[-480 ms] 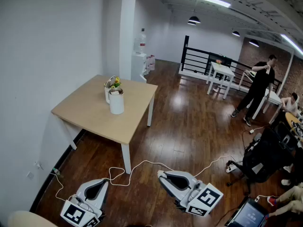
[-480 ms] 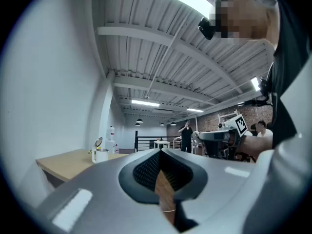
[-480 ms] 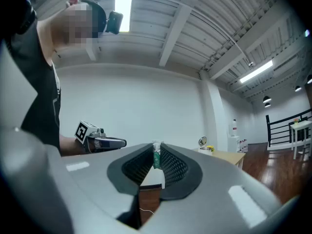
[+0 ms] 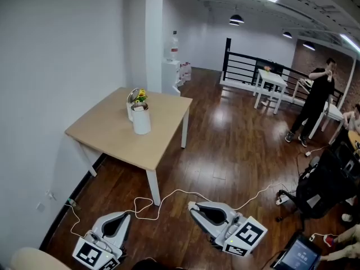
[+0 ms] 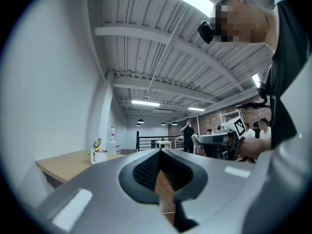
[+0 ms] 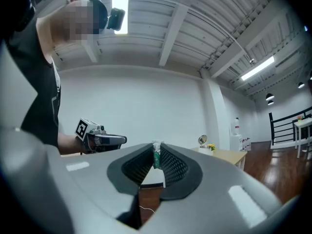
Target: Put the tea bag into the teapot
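A white teapot (image 4: 140, 118) with its lid tipped open stands on the light wooden table (image 4: 107, 134), far ahead of both grippers. Something yellow shows at its top. In the right gripper view the teapot (image 6: 207, 147) is small, on the table beyond the jaws. My right gripper (image 6: 156, 149) is shut on a small green and white tea bag (image 6: 156, 157). It hangs low over the wood floor in the head view (image 4: 192, 207). My left gripper (image 5: 160, 151) is shut with nothing between its jaws, low at the left (image 4: 125, 214).
A white cable (image 4: 169, 198) snakes over the dark wood floor between me and the table. White wall runs along the left. A person (image 4: 315, 103) stands far right by white tables, near a black railing (image 4: 247, 69). A dark chair (image 4: 326, 187) sits at the right.
The head view has shifted a little, so the table and the teapot sit slightly further right. Both grippers stay low and shut as before.
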A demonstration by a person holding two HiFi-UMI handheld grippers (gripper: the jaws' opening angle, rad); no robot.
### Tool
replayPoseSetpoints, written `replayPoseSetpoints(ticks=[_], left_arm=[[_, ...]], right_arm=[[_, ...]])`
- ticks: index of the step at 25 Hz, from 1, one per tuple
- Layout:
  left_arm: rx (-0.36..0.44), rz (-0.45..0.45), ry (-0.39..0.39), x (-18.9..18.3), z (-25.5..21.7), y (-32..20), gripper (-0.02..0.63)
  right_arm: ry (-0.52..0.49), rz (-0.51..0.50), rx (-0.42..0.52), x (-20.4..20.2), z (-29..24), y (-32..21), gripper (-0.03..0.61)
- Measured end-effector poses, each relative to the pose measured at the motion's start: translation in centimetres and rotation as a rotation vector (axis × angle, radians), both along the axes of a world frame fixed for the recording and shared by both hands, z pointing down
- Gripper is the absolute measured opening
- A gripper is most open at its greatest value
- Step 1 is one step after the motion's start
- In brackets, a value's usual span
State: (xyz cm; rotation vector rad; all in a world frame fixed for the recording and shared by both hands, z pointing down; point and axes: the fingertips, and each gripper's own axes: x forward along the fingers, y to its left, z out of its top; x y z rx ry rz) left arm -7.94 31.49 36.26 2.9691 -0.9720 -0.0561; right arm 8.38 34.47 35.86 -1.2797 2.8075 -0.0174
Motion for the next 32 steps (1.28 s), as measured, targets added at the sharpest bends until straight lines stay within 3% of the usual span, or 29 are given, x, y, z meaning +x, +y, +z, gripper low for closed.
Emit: replayPoseSetpoints(ticks=[13,25,32], left_arm=[[-0.018,0.037,-0.007,1.9,1.5,-6.8,0.006],[0.011,0.062,0.017,0.8,0.4,-16.5,0.006],[-0.016,0.037,0.034,-0.8,0.7,-20.3,0.005]], right_arm=[[0.012,0.002,-0.013,1.0,0.6,-6.3,0.043],[0.037,0.018,-0.016,-0.8,-0.2,-15.9,0.043],[0.061,-0.008,-0.029,-2.6,-0.6,-20.6,0.043]])
